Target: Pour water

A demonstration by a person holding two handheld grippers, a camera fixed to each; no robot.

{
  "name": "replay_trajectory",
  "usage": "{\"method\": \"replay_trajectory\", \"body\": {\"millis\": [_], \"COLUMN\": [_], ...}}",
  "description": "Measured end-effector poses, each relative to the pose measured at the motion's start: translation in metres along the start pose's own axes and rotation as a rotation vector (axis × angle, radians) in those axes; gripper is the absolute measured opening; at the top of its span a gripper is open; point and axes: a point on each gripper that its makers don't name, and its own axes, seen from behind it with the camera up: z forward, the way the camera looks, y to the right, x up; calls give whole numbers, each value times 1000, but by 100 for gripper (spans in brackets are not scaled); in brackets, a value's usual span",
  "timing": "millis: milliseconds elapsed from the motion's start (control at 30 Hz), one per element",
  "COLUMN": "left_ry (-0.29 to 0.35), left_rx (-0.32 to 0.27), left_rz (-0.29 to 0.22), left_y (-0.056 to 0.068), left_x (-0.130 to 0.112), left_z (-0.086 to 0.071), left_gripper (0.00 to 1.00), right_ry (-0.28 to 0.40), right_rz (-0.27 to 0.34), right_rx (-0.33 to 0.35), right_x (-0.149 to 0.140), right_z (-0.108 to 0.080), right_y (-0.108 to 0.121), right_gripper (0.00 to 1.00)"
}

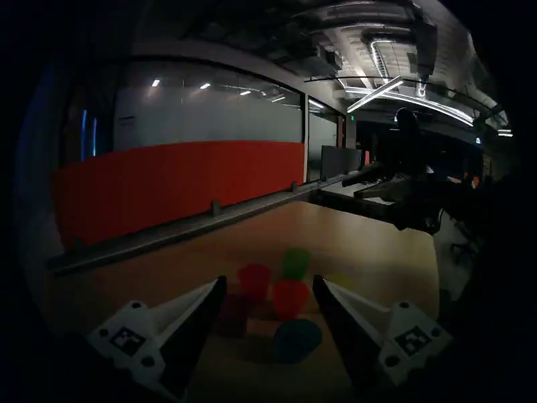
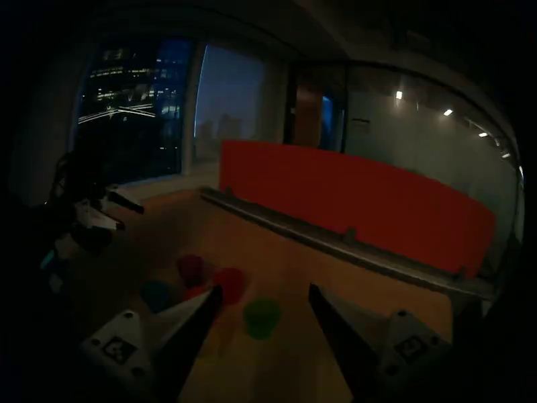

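Several plastic cups stand clustered on a wooden table [image 1: 376, 248]. In the left gripper view I see a red cup [image 1: 254, 281], a green cup [image 1: 295, 262], an orange cup [image 1: 290, 298], a teal cup [image 1: 296, 340] and a dark maroon cup [image 1: 231, 316]. My left gripper [image 1: 268, 281] hovers open just short of them and holds nothing. In the right gripper view the green cup [image 2: 262, 317] sits nearest, between the open fingers of my right gripper [image 2: 264, 289]. The red cup [image 2: 230, 282], maroon cup [image 2: 191, 267] and teal cup [image 2: 156, 294] lie to its left. The room is dim.
A red partition [image 1: 181, 181] with a grey rail runs along the table's far edge. The other gripper [image 1: 396, 191] hangs dark over the table's right side in the left gripper view. Seen from the right gripper view, its counterpart [image 2: 94, 215] hovers at the left.
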Motion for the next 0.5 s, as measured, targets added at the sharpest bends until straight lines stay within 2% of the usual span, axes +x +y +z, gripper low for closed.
{"method": "replay_trajectory", "body": {"millis": [200, 500], "left_ry": [-28, -93], "left_rx": [-27, -52], "left_rz": [12, 59], "left_y": [7, 21], "left_x": [-18, -49], "left_z": [8, 16], "left_gripper": [95, 95], "right_ry": [-27, -64], "right_rz": [-9, -7], "right_rx": [13, 23], "right_x": [-13, -32], "right_z": [9, 22], "right_y": [0, 0], "right_gripper": [100, 100]}}
